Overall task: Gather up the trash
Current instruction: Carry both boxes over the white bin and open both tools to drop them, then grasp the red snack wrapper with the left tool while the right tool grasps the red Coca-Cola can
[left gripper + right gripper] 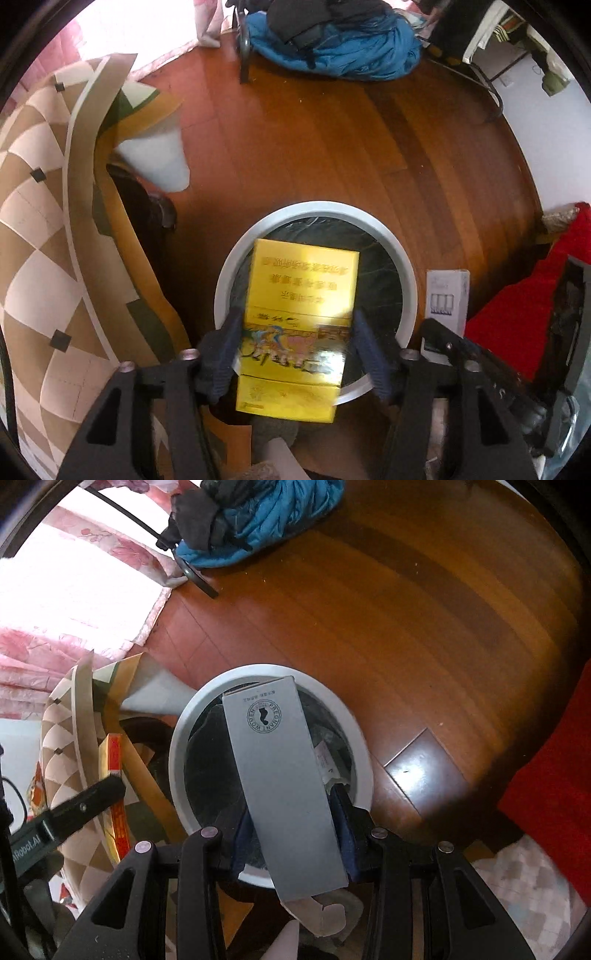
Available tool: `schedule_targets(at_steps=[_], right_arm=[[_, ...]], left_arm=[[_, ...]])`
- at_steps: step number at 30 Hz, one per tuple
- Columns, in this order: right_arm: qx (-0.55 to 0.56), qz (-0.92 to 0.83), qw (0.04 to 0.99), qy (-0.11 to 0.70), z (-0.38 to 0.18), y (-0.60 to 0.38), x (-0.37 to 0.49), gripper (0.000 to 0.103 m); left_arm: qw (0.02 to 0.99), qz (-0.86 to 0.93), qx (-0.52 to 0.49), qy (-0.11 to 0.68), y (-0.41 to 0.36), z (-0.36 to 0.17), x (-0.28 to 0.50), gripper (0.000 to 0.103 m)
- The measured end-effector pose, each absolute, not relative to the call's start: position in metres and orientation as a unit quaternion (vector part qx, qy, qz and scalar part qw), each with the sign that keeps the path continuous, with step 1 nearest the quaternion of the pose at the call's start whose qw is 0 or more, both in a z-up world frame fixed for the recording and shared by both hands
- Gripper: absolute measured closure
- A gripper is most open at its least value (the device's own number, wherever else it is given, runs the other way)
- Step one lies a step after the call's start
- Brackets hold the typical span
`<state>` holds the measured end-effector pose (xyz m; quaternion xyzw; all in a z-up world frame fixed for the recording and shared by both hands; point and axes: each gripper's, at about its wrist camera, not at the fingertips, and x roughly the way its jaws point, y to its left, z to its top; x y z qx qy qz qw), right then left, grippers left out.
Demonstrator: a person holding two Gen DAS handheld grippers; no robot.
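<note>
yellow box, grey box — above bin

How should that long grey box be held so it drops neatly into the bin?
By its lower end, across the narrow width, approached from behind. That is how the right gripper pinches the grey box, so its long body points forward over the bin.

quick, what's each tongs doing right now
Left tongs: shut on the yellow box, over the bin.
Right tongs: shut on the grey box, also over the bin.
</note>
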<state>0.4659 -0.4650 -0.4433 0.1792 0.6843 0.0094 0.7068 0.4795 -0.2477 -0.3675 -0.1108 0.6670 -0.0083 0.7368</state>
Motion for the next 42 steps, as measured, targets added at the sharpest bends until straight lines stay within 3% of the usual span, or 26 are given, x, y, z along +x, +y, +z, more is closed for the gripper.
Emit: schedule_targets(at_steps=[1, 2, 3, 4, 6, 12, 24, 42], right_arm=[[0.180, 0.012, 0.705, 0.686, -0.448, -0.463, 0.469, 0.060], [0.182, 0.015, 0.702, 0.688, -0.450, -0.462, 0.470, 0.058], [0.181, 0.018, 0.700, 0.691, -0.451, -0.460, 0.470, 0.042], [0.174, 0.018, 0.699, 0.694, -0.451, -0.460, 0.470, 0.016], [0.149, 0.011, 0.702, 0.697, -0.451, -0.452, 0.471, 0.000], [0.034, -0.022, 0.709, 0.704, -0.442, -0.440, 0.457, 0.000], [0.018, -0.042, 0.717, 0.696, -0.404, -0.436, 0.439, 0.000], [0.055, -0.026, 0.795, 0.604, -0.233, -0.409, 0.382, 0.000]], left_arm=[[0.738, -0.002, -0.107, 0.666, -0.246, -0.368, 0.478, 0.014], [0.740, 0.004, -0.103, 0.665, -0.244, -0.367, 0.476, 0.009], [0.741, 0.010, -0.099, 0.665, -0.243, -0.366, 0.475, 0.009], [0.741, 0.017, -0.091, 0.665, -0.241, -0.366, 0.474, 0.009], [0.746, 0.032, -0.075, 0.661, -0.238, -0.361, 0.468, 0.008], [0.753, 0.058, -0.046, 0.654, -0.233, -0.362, 0.455, 0.008], [0.785, 0.051, -0.019, 0.617, -0.244, -0.323, 0.432, 0.007], [0.858, 0.052, -0.031, 0.510, -0.222, -0.184, 0.352, 0.007]])
